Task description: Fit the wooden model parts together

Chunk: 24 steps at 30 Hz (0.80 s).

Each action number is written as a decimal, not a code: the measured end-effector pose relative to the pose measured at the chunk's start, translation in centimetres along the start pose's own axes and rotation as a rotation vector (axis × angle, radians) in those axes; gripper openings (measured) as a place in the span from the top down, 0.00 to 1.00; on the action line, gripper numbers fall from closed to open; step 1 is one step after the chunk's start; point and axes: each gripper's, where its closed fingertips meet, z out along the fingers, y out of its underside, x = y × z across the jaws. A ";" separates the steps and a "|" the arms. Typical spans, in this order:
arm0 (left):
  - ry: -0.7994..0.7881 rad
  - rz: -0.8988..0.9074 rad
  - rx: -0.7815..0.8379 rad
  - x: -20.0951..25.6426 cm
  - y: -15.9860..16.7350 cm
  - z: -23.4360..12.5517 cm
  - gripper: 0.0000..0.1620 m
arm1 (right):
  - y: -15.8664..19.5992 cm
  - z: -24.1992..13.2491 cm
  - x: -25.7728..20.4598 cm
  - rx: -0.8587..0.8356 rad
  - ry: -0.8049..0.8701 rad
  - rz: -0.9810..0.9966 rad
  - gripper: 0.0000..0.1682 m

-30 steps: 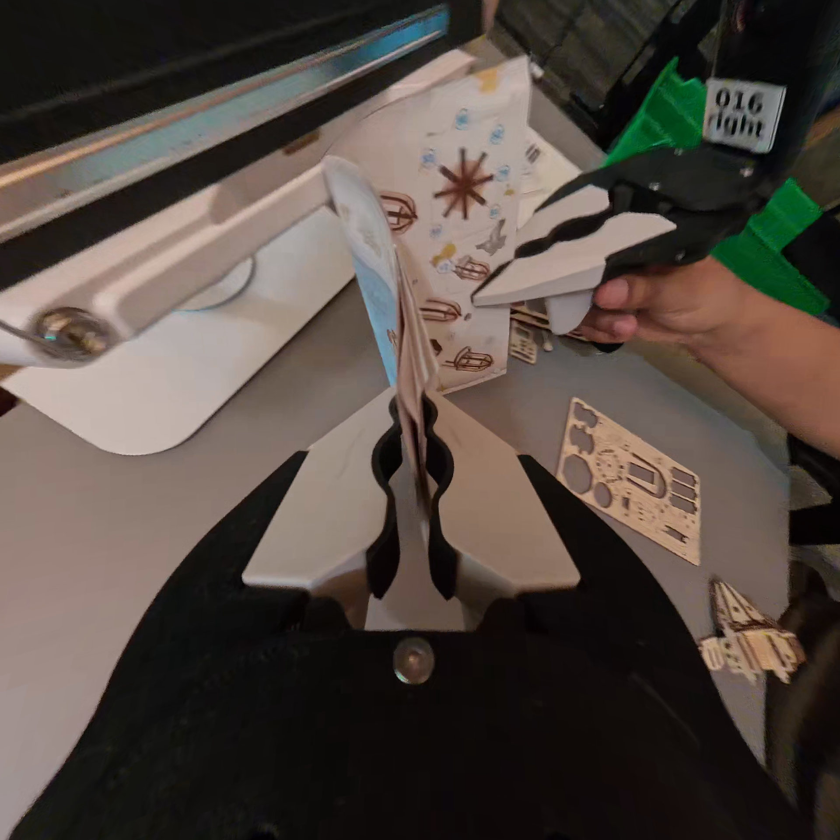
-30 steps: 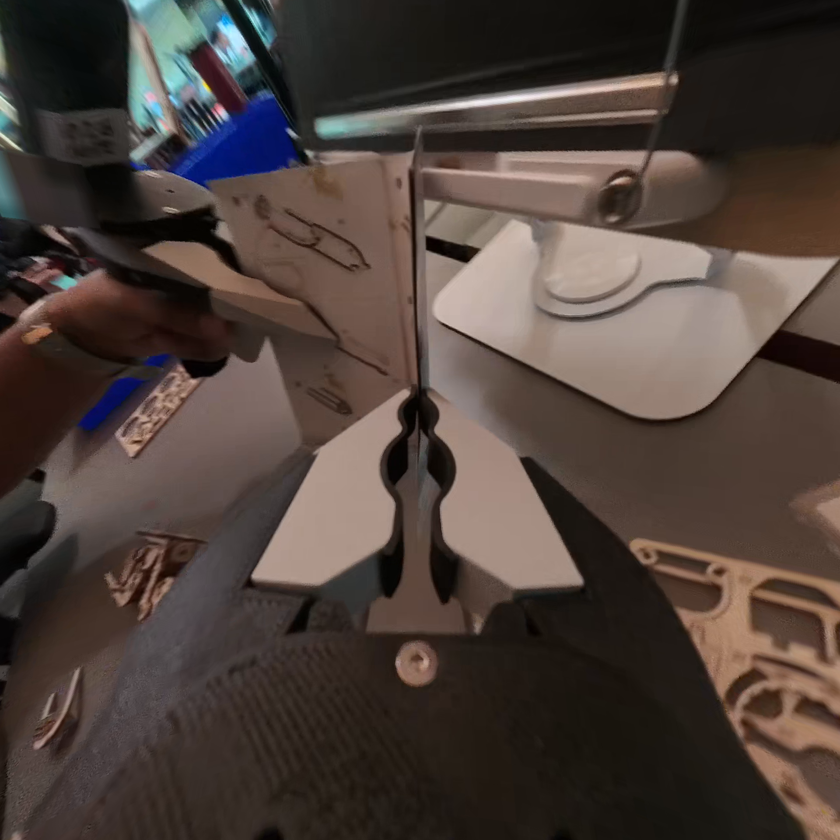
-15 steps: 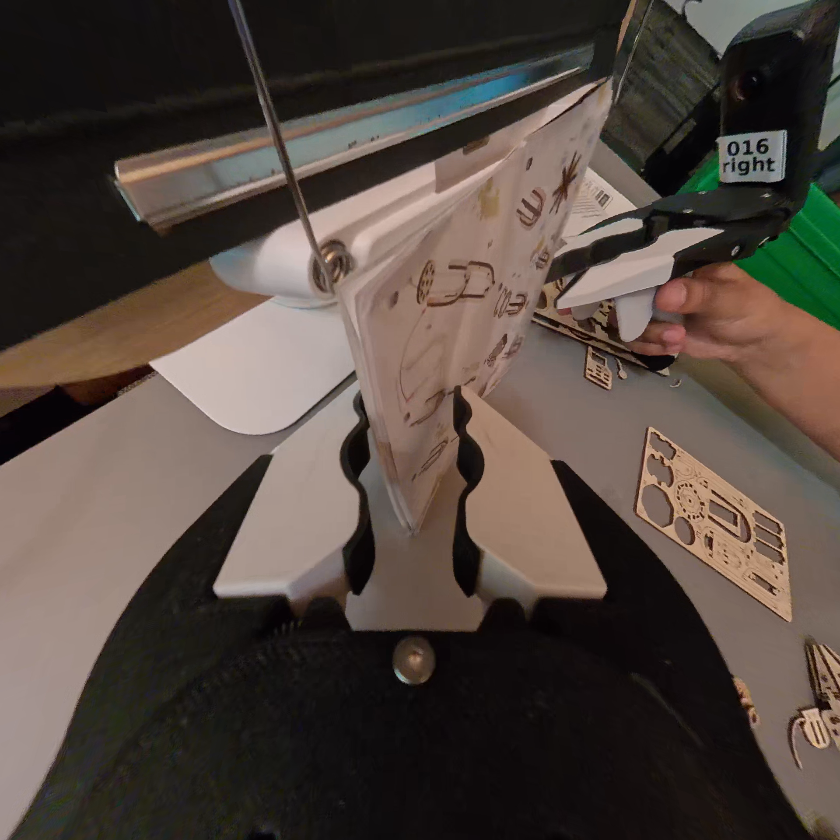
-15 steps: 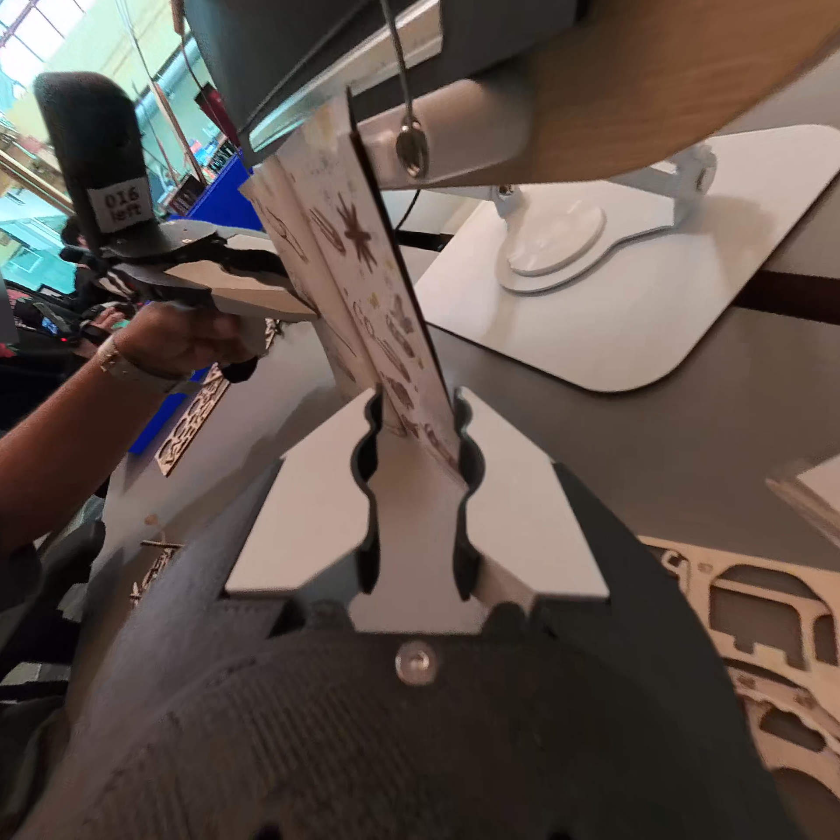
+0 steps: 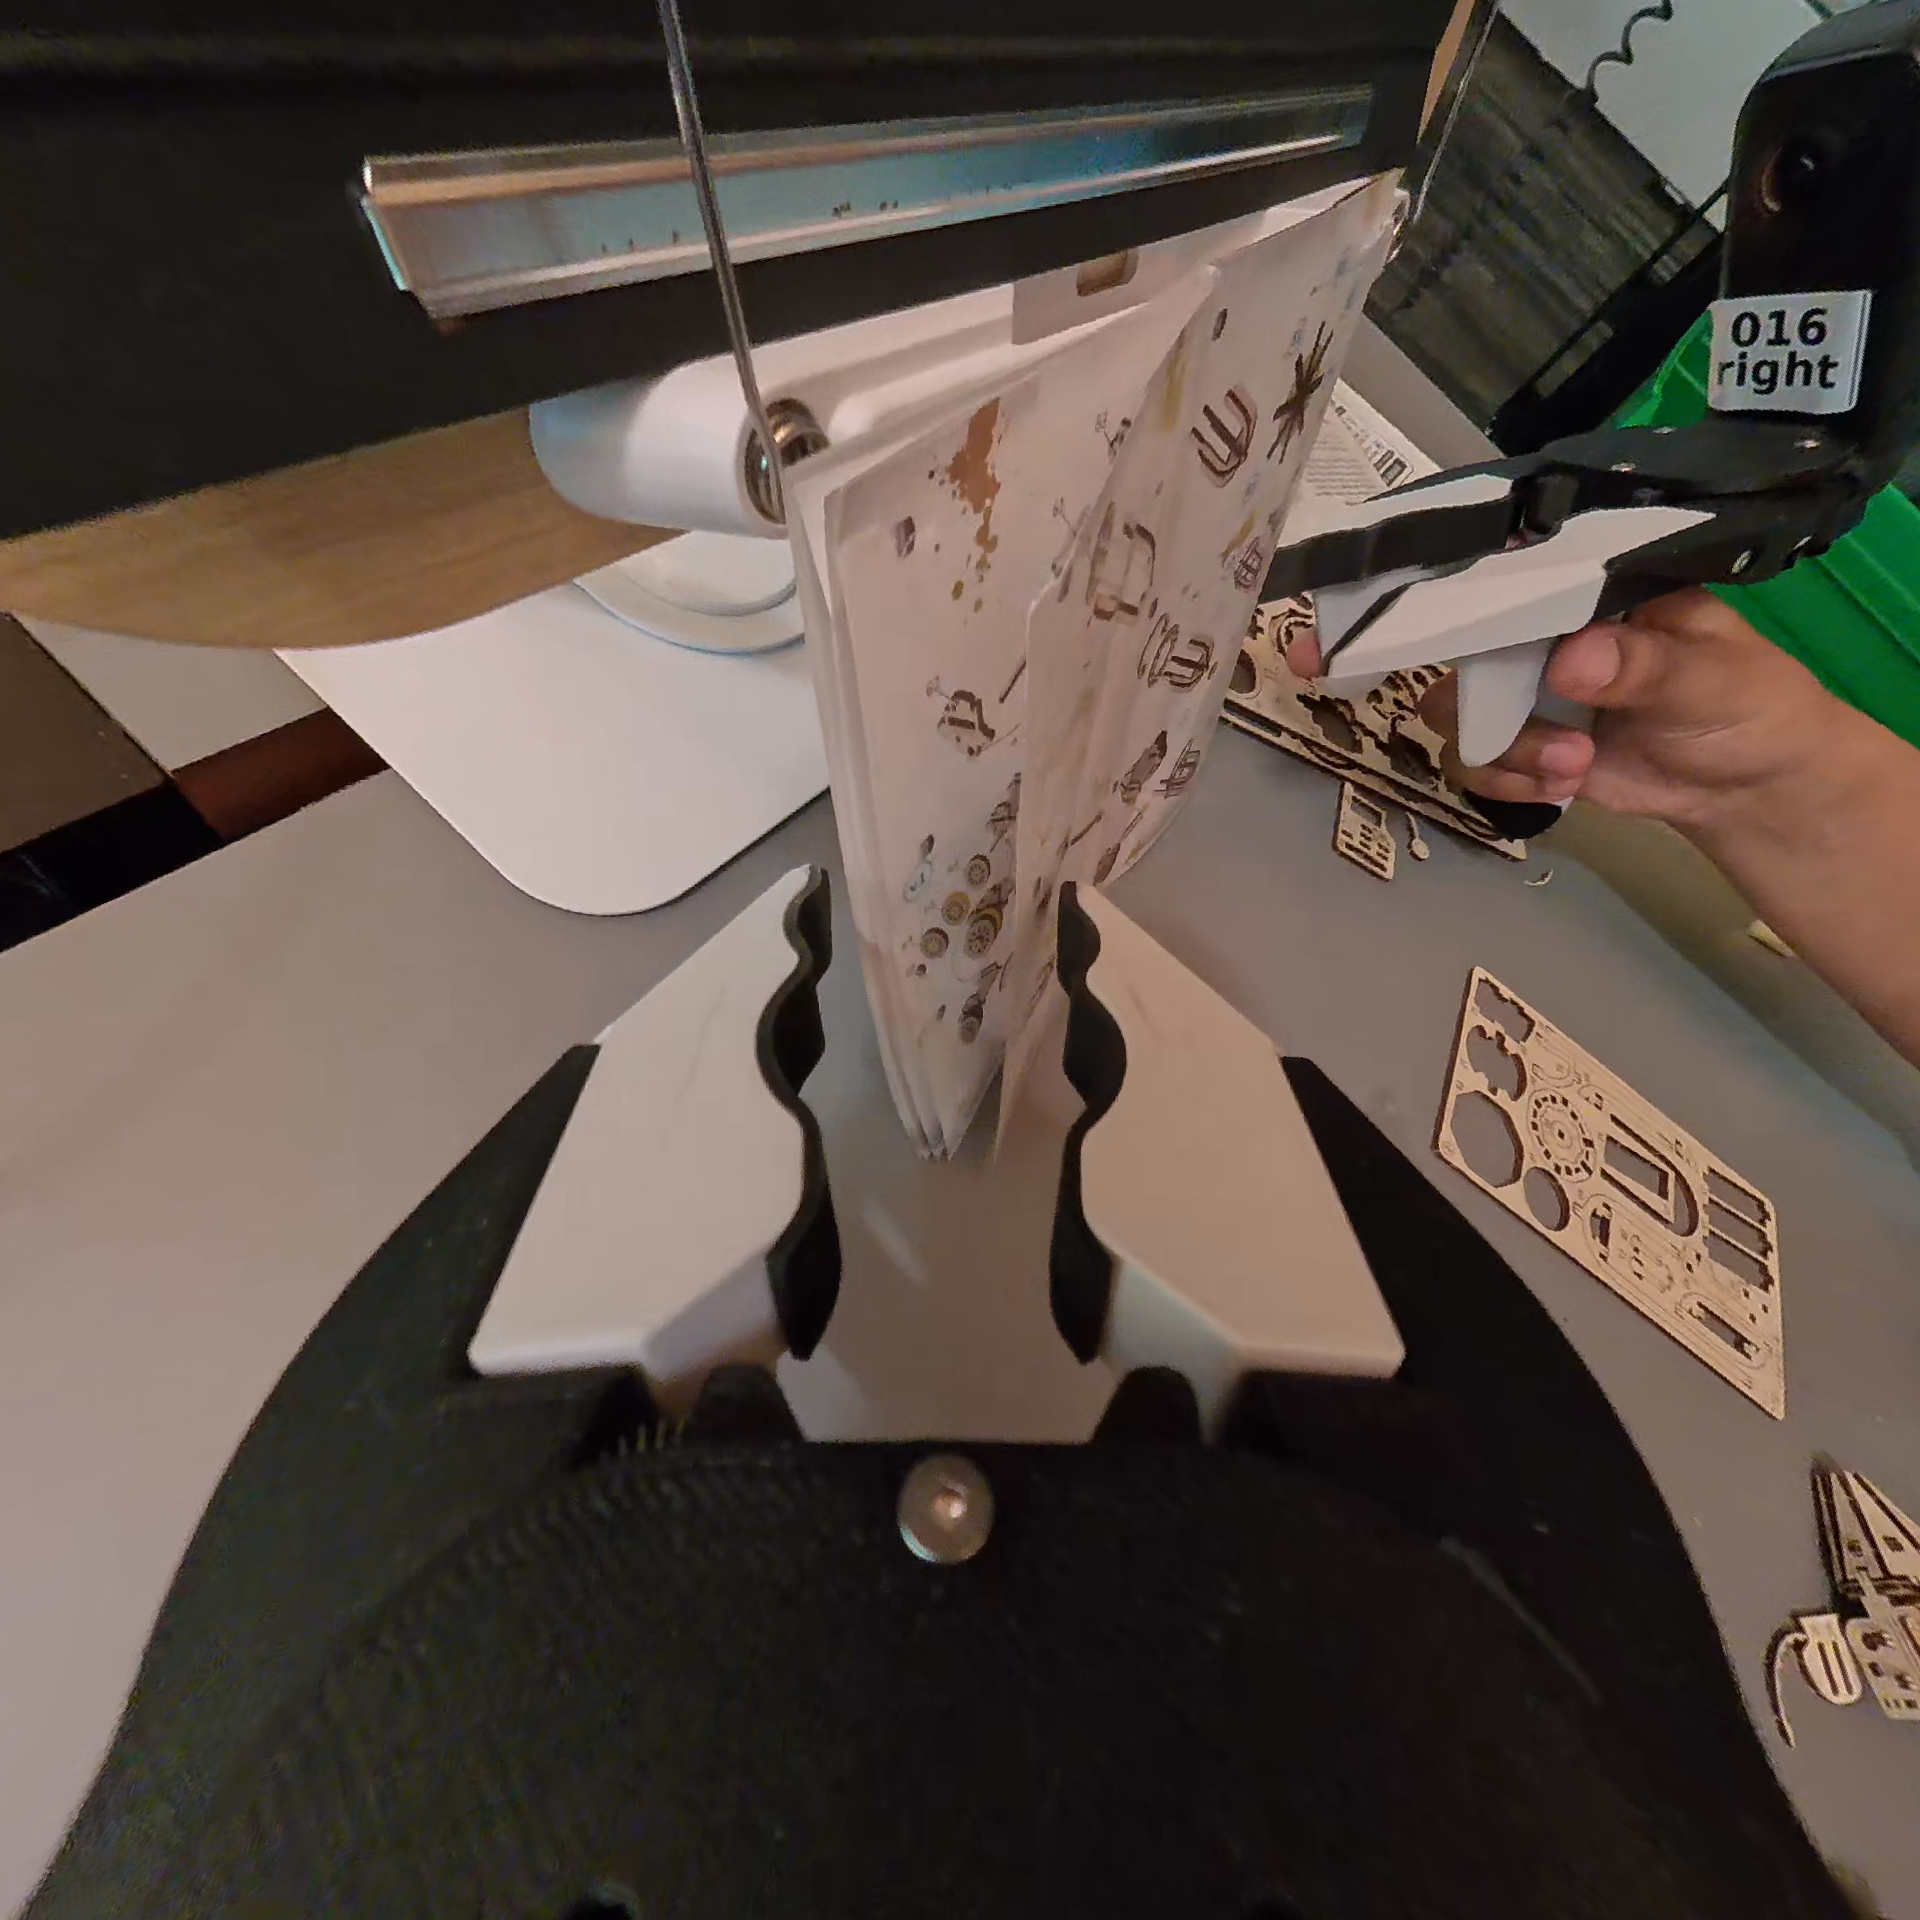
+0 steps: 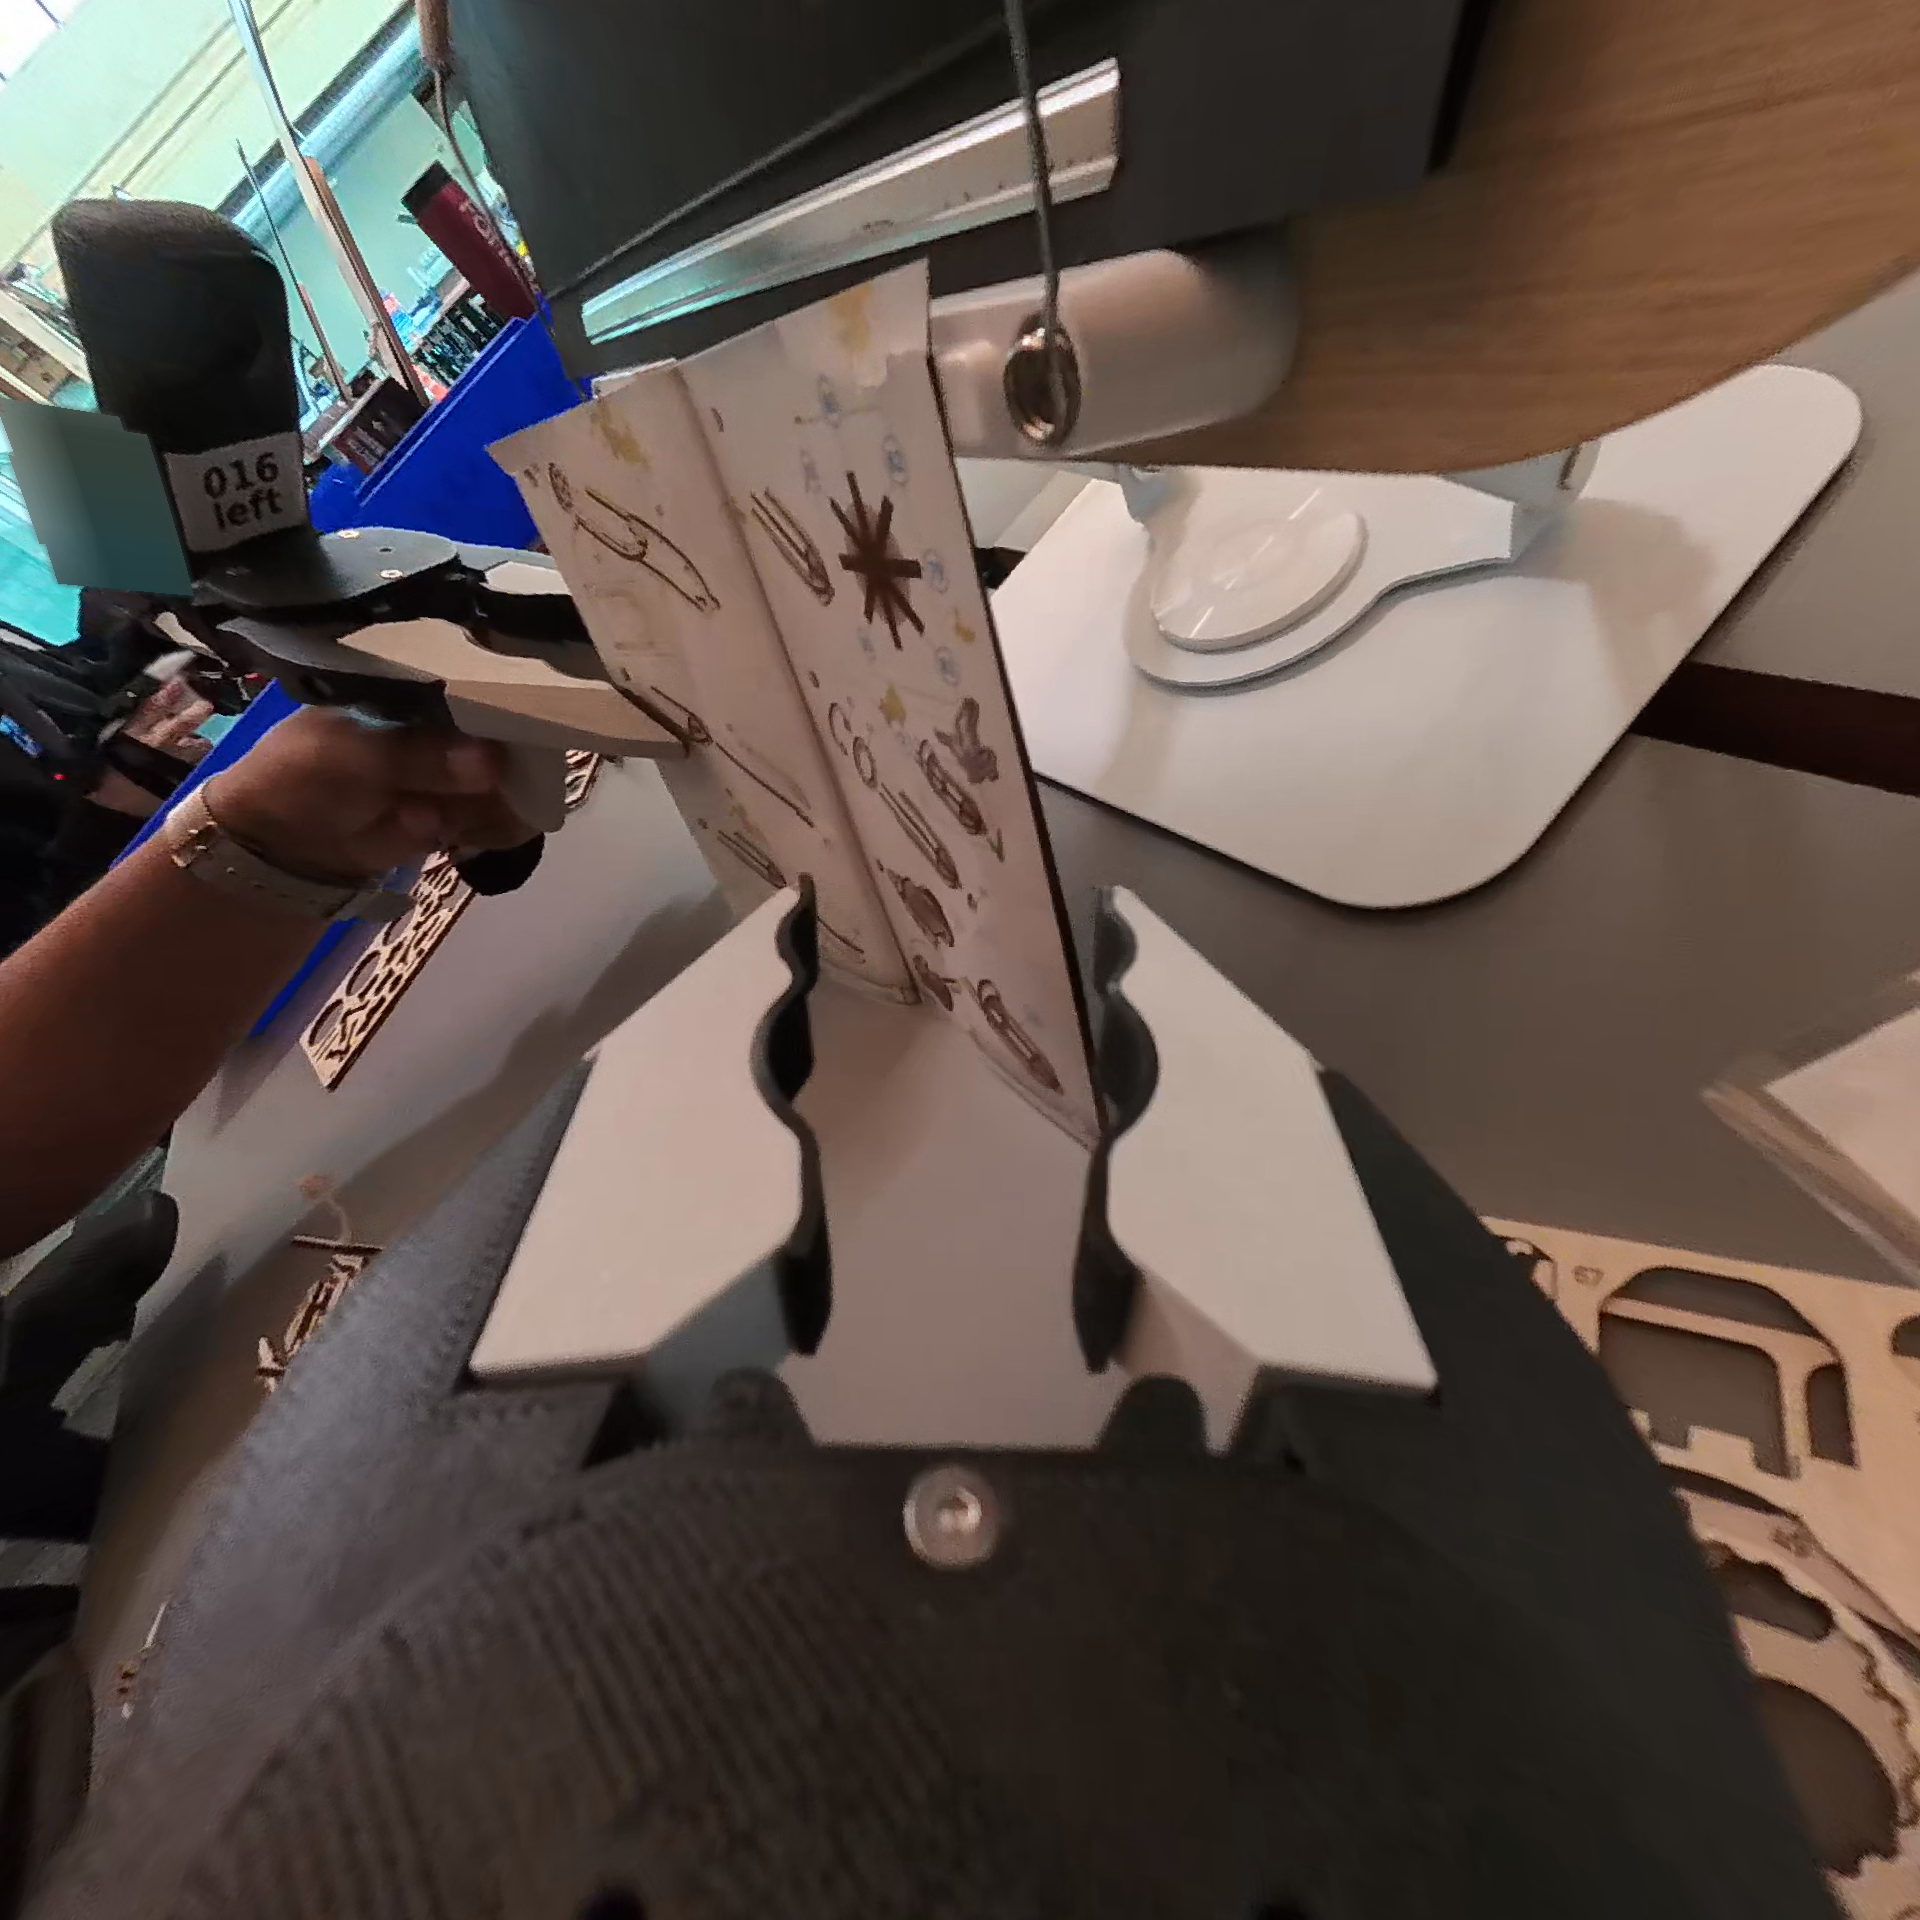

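Note:
A white instruction booklet (image 5: pixel 935 675) with drawings of parts stands upright, its pages fanned. In the left wrist view it sits loose between the spread fingers of my left gripper (image 5: pixel 945 904), which is open. In the right wrist view the booklet (image 6: pixel 883 644) sits between the spread fingers of my right gripper (image 6: pixel 951 904), also open, close to its right finger. Each gripper shows in the other's view, at the booklet's edge: right gripper (image 5: pixel 1299 613), left gripper (image 6: pixel 644 686). A punched wooden parts sheet (image 5: pixel 1621 1195) and a small built wooden piece (image 5: pixel 1870 1621) lie flat on the grey table.
A monitor on a white stand (image 5: pixel 540 748) overhangs the table just behind the booklet; its base also shows in the right wrist view (image 6: pixel 1455 675). More wooden sheets lie under the right gripper (image 5: pixel 1351 717), at the right (image 6: pixel 1662 1403) and at the left (image 6: pixel 384 977). A green crate (image 5: pixel 1849 613) stands far right. Both grippers' tips are roughly 35 cm from the small built wooden piece (image 5: pixel 1870 1621).
Both grippers were shut on the booklet a second ago and have opened wide. The booklet's pages have fanned apart, and both views have tilted up toward the monitor.

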 end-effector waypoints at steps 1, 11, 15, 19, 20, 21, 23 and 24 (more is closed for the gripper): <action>-0.001 0.001 -0.002 0.0 0.0 0.0 0.73 | 0.0 0.0 0.0 -0.003 0.005 -0.004 0.68; 0.000 -0.005 0.023 -0.3 -0.7 0.9 0.79 | 1.9 0.7 0.6 -0.110 0.047 -0.017 0.74; 0.009 0.011 0.031 0.2 -1.8 1.6 0.79 | 3.1 0.9 0.6 -0.175 0.051 -0.039 0.75; 0.013 0.023 0.042 0.6 -2.7 2.0 0.79 | 3.5 0.9 0.2 -0.205 0.038 -0.050 0.81; 0.011 0.022 0.041 0.6 -2.7 2.1 0.79 | 3.6 0.9 0.3 -0.207 0.043 -0.047 0.80; 0.009 0.018 0.036 0.6 -2.7 2.1 0.78 | 3.4 0.8 0.4 -0.199 0.054 -0.047 0.77; 0.018 0.012 0.042 0.9 -2.7 2.0 0.77 | 3.1 0.7 0.5 -0.182 0.061 -0.049 0.76; 0.015 0.010 0.046 0.9 -2.7 1.8 0.76 | 2.9 0.6 0.6 -0.177 0.063 -0.047 0.75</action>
